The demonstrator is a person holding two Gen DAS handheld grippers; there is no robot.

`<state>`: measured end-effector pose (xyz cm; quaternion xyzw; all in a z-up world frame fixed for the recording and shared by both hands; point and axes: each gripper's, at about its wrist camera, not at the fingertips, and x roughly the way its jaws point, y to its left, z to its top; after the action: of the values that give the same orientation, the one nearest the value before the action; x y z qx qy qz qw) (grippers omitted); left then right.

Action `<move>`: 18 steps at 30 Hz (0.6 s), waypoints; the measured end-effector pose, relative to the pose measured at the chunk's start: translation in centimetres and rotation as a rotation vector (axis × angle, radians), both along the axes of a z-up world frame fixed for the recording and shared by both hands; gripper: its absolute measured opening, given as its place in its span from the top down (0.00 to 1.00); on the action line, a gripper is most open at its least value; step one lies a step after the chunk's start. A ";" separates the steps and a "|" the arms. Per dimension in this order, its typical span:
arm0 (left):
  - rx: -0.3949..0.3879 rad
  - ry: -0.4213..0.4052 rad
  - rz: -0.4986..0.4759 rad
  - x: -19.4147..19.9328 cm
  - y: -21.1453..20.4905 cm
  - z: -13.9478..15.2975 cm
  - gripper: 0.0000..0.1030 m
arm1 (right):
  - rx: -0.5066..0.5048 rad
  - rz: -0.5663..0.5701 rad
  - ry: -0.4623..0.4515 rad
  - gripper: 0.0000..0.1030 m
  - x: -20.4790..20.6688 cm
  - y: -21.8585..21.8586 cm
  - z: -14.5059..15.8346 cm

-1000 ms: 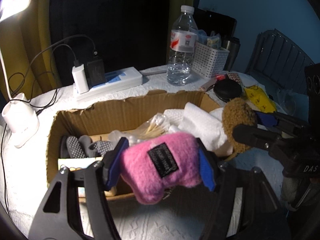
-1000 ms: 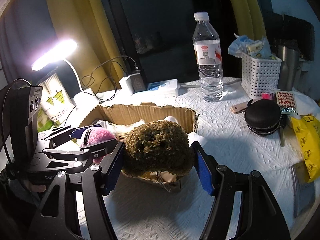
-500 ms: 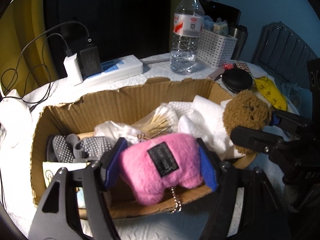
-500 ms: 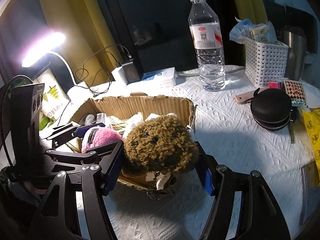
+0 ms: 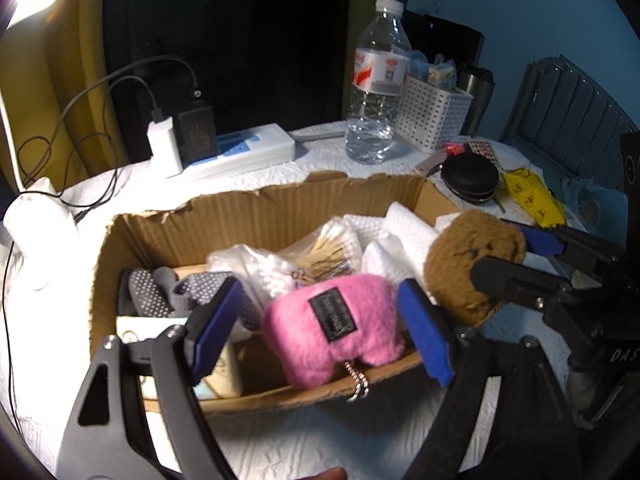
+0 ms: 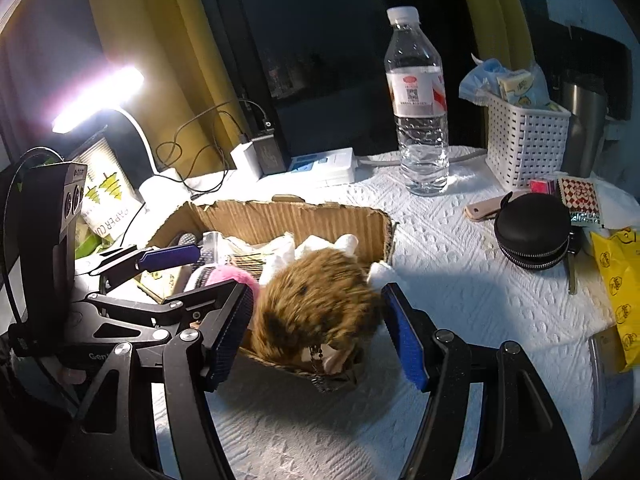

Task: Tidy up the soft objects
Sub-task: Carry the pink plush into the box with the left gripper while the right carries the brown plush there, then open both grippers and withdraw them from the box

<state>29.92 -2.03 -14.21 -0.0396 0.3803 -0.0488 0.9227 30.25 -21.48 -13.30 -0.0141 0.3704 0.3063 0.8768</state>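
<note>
A pink plush toy (image 5: 336,326) with a black label and a bead chain drops over the near wall of the cardboard box (image 5: 256,216). My left gripper (image 5: 316,334) is open, its blue pads apart from the toy on the left side. A brown plush toy (image 6: 316,312) is blurred between the open pads of my right gripper (image 6: 320,330), over the box's near right corner (image 6: 384,236). The brown toy (image 5: 468,264) and right gripper also show in the left wrist view. The pink toy (image 6: 232,276) shows in the right wrist view.
The box holds grey dotted socks (image 5: 160,296), cotton swabs (image 5: 332,248) and white tissue (image 5: 404,236). Behind stand a water bottle (image 6: 418,120), a white basket (image 6: 524,144), a power strip (image 5: 236,152) and a lamp (image 6: 100,100). A black round case (image 6: 532,230) and yellow packet (image 6: 620,280) lie right.
Both grippers have opened. The pink toy and the brown toy have been let go and are falling toward the box; the brown toy is motion-blurred.
</note>
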 end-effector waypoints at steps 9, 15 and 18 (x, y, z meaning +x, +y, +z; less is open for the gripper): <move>-0.014 -0.026 0.011 -2.0 1.1 1.0 0.21 | -0.020 0.015 -0.034 0.33 -1.9 1.1 1.1; -0.025 -0.072 0.020 -4.2 1.7 2.4 0.21 | -0.035 -0.017 -0.070 0.33 -2.8 1.2 2.2; -0.029 -0.096 0.021 -5.4 2.2 2.9 0.14 | -0.050 -0.033 -0.085 0.33 -3.3 1.5 2.7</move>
<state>24.47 0.13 -11.29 -0.0546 0.3342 -0.0465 0.9398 26.94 -19.98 -10.56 -0.0430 0.3405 0.2815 0.8961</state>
